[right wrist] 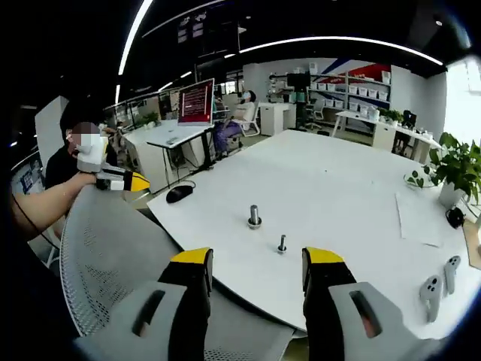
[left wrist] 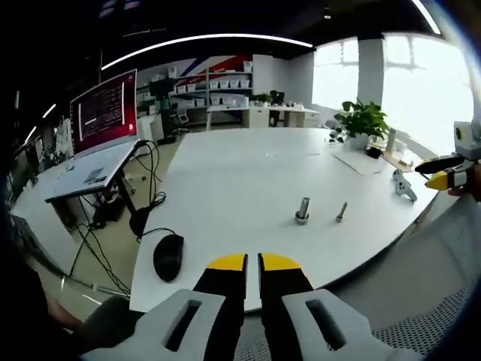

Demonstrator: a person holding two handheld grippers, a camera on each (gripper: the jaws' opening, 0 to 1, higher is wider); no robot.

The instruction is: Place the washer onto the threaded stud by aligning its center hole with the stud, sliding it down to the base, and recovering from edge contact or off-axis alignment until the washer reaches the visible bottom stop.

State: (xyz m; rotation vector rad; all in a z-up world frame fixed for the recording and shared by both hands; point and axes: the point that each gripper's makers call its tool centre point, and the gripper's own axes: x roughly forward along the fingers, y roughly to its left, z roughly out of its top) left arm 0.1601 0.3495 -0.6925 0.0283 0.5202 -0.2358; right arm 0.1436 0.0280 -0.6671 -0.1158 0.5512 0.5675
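White tabletop (left wrist: 225, 180) spreads ahead of me in an open office, with a mesh chair back (right wrist: 105, 248) between me and its near edge. I take the threaded stud (left wrist: 302, 209) as my landmark: it stands upright on the table near the edge closest to me.

Well to the left of the stud lies a black mouse (left wrist: 168, 256), and beyond that a laptop (left wrist: 104, 113) on a side desk. Just right of the stud stands a smaller bolt (left wrist: 342, 211), apart from it. Farther right are two white controllers (right wrist: 438, 286) and a potted plant (left wrist: 362, 119).

A flat ring sits at the stud's foot; whether that is the washer or the stud's own base I cannot tell. I judge a washer to be light, stiff, thin and slick metal, prone to tipping, so I would pinch it by its outer rim, leaving the hole free.

My left gripper (left wrist: 252, 262) has its jaws nearly together with only a thin slit, nothing between them, short of the stud. My right gripper (right wrist: 258, 259) is spread wide, holding nothing, the stud framed above the gap.
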